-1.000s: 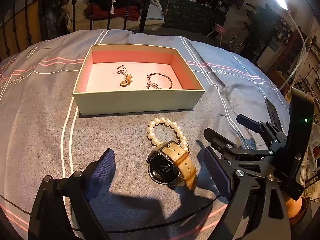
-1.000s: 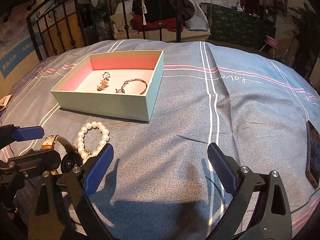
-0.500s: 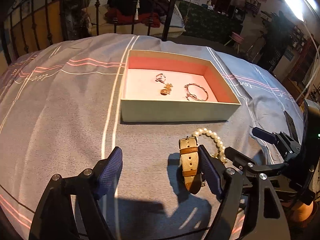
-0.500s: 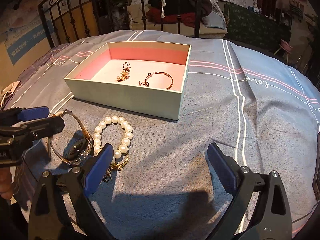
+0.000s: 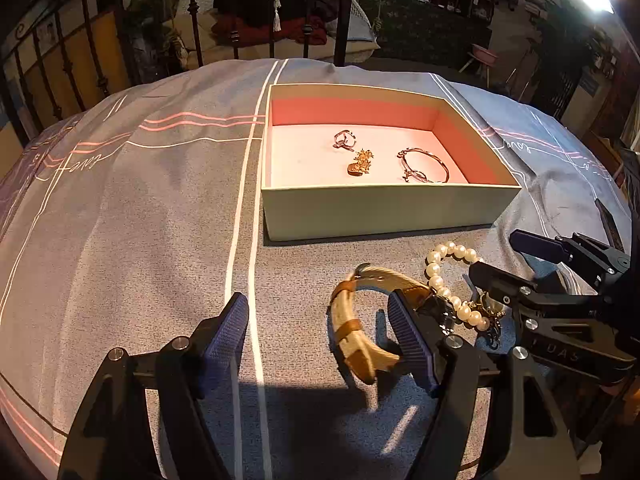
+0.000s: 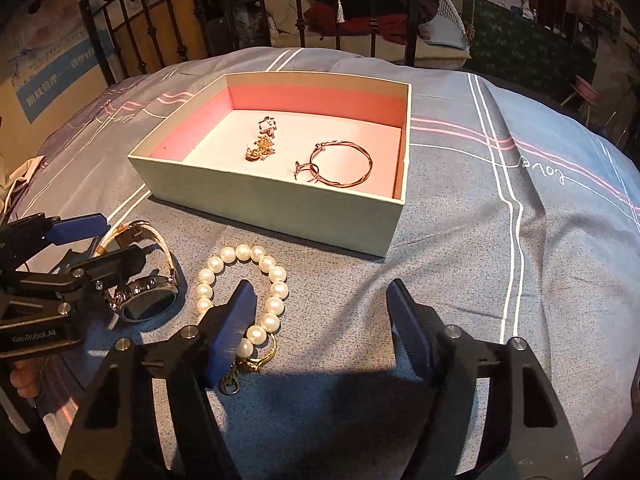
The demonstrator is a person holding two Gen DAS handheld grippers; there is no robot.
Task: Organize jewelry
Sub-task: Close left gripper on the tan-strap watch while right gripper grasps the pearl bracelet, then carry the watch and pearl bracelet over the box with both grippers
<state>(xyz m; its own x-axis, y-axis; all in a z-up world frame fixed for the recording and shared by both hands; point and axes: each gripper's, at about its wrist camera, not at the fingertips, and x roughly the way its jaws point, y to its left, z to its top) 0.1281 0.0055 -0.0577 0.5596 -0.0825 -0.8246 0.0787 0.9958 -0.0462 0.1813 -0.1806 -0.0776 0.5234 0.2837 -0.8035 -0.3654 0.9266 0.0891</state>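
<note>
Bed point(image 5: 160, 208): one, covered by a grey-blue sheet with white and pink stripes.
Box point(image 5: 384, 212): one, open-topped, pale outside and pink inside, resting on the bed.
Box contents: three pieces, namely one small silver ring point(image 5: 344, 139), one gold charm point(image 5: 361, 162), one thin bangle point(image 5: 423, 165), all lying apart on the box floor.
Watch point(image 6: 146, 300): one, tan strap, on the bed in front of the box, tilted with its strap arching up.
Pearl bracelet point(image 6: 244, 292): one, on the bed just beside the watch, outside the box.
Left tongs point(image 5: 320, 340): jaws spread wide; the right finger sits inside the watch strap loop.
Right tongs point(image 6: 320, 320): jaws spread wide, gripping nothing; the left finger sits over the pearl bracelet.
</note>
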